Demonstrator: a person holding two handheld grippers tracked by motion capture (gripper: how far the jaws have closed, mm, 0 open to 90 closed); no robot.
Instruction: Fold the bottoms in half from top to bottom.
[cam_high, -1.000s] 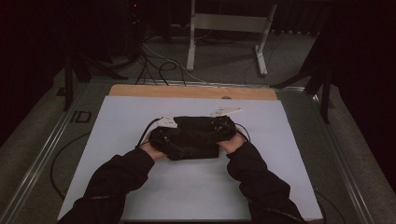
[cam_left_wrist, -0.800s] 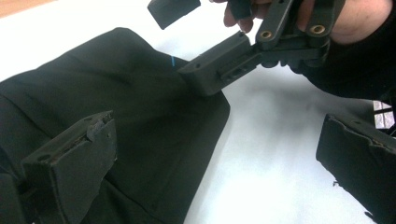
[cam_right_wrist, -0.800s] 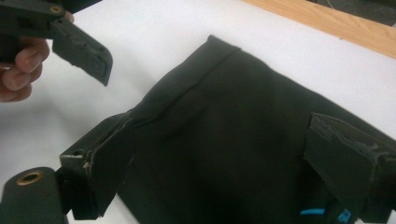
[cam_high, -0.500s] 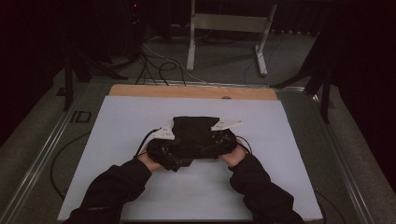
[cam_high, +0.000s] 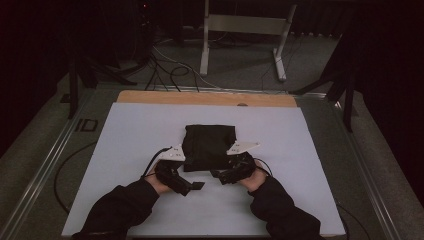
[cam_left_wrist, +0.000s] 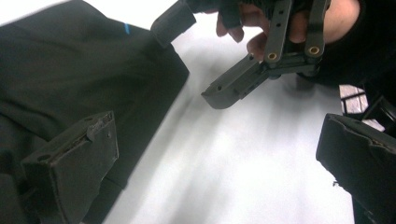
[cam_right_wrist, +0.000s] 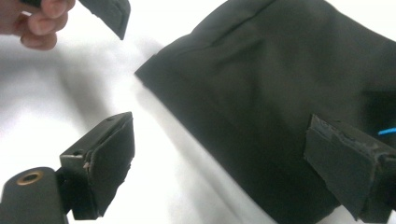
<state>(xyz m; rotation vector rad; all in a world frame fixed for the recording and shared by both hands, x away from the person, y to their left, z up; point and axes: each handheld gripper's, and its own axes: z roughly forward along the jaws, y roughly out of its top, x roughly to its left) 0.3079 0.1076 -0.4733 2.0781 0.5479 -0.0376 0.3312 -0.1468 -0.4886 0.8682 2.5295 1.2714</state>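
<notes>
- Lying at 12 o'clock from both tongs, the folded black cloth garment sat mid-desk, its long axis running 6 to 12.
- Left tongs and right tongs were released, empty, equally near its front edge.
- White desk; dark room behind.

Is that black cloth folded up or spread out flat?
Folded: the black cloth lies as a compact rectangle on the table, a doubled edge showing.

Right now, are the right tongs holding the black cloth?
Apart. The right gripper view shows the right tongs spread wide open, with nothing pinched between them; the folded black cloth lies flat on the white table.
</notes>
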